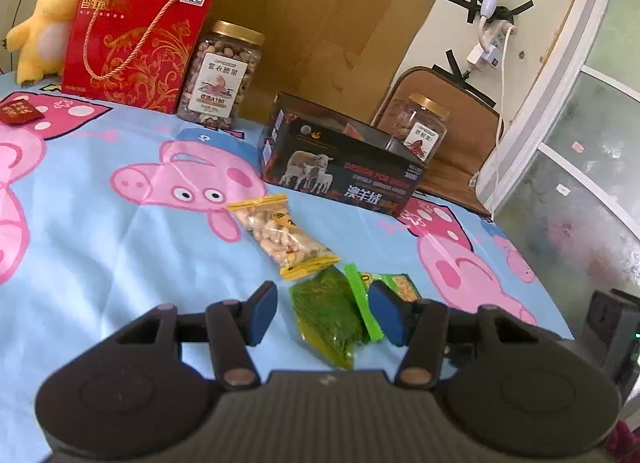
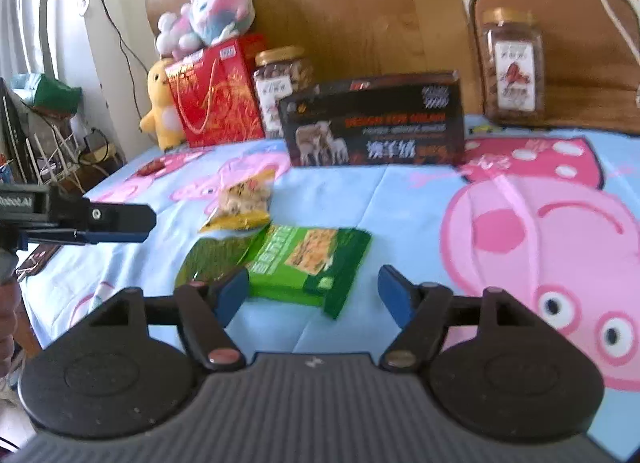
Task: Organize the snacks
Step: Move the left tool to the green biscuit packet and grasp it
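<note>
On the cartoon-pig bedsheet (image 1: 100,247), a clear yellow-ended nut bag (image 1: 282,237) is lying; both grippers' jaws are hanging released, left gripper (image 1: 324,313) over a green-filled pouch (image 1: 326,321), right gripper (image 2: 312,295) near a green cracker packet (image 2: 310,263).

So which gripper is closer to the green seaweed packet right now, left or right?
Left. The left gripper is open with the green seaweed packet lying between its fingers. The right gripper is open over the green biscuit pack, with the seaweed packet just off its left finger.

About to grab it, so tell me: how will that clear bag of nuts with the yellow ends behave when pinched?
The nut bag will probably sag, since it's thin film around loose pieces. It looks light. Pinching a flat yellow end likely holds better than the lumpy middle, where nuts may shift.
</note>
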`<move>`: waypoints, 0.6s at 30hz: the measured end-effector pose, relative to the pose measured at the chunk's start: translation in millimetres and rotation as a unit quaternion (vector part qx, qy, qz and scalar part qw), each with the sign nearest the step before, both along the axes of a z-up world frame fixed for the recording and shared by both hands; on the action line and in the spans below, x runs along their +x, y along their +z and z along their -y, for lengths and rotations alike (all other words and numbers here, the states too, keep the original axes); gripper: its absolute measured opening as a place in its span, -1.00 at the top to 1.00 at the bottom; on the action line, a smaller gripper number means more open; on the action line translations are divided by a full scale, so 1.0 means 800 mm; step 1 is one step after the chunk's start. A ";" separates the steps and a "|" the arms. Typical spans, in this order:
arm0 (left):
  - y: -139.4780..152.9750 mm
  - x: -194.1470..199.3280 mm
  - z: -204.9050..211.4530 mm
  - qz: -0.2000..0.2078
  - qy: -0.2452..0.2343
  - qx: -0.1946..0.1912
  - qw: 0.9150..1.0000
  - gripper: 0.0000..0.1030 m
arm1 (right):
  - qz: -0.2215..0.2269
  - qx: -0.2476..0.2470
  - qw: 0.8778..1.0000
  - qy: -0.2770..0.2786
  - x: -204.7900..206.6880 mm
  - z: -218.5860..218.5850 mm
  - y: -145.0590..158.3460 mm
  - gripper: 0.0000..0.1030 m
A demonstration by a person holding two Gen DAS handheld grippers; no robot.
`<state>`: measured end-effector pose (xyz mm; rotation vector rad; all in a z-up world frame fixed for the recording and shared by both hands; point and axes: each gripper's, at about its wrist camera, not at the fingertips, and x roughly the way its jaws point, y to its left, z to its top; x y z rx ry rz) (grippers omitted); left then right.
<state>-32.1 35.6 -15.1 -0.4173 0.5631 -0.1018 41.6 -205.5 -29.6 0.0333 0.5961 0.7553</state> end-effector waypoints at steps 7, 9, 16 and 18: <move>0.001 0.007 -0.002 0.001 -0.015 -0.011 1.000 -0.01 | 0.015 -0.025 1.000 0.011 -0.004 -0.017 -0.004 -0.59; 0.004 0.012 0.001 0.002 -0.024 -0.013 1.000 -0.01 | 0.020 -0.032 0.999 0.010 -0.005 -0.019 -0.004 -0.59; 0.009 0.054 0.036 -0.015 -0.097 -0.026 0.995 -0.01 | 0.022 -0.034 0.999 0.008 -0.008 -0.016 -0.003 -0.59; 0.002 0.072 0.046 -0.033 -0.110 -0.023 0.993 -0.01 | 0.027 -0.041 0.999 0.006 -0.010 -0.016 -0.003 -0.59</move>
